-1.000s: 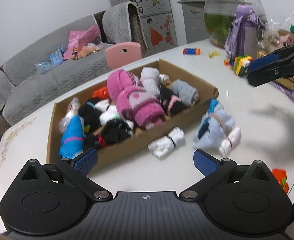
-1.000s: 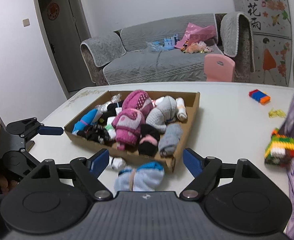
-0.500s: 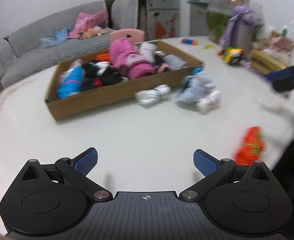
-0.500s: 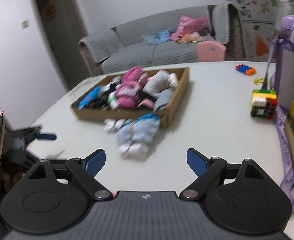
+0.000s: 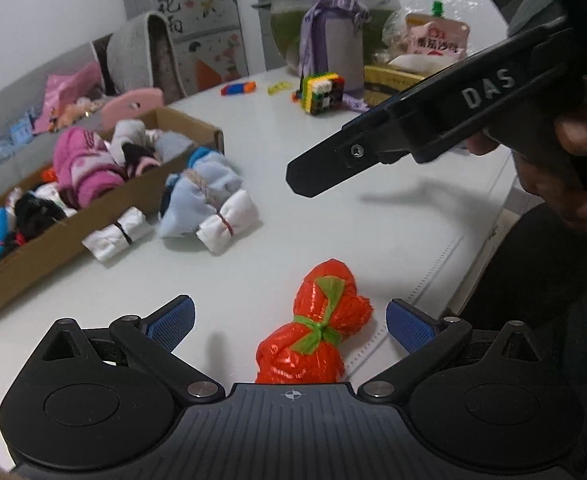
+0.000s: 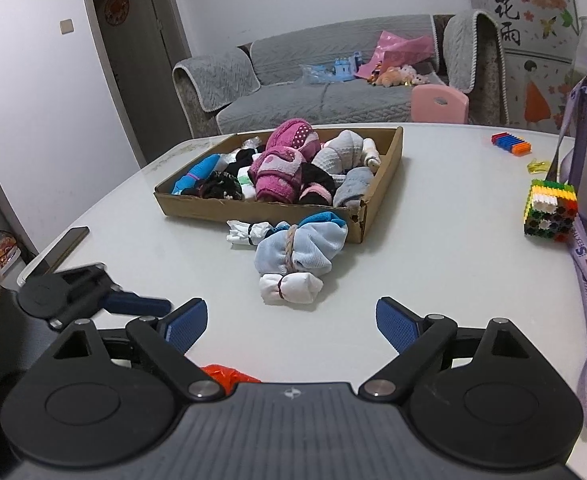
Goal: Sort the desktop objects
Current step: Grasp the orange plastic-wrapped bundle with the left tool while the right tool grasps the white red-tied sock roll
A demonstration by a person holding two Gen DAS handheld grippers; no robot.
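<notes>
Your left gripper (image 5: 289, 320) is black with blue pads, and between them lies an orange-red bundle (image 5: 315, 336) tied with a lime-green strip. The desk (image 5: 333, 220) under it is plain white. Your right gripper (image 6: 291, 320) shows the same black body and blue pads. Ahead of it you have a pale blue bundle (image 6: 301, 246) with a brighter blue cuff and a tan band, and a white roll (image 6: 291, 288) with a dark red band. The brown cardboard box (image 6: 197, 208) carries magenta-pink socks (image 6: 281, 164) with white dots, plus black, grey and white ones. On your right, a block cube (image 6: 549, 212) stacks green, yellow, white, orange and black.
</notes>
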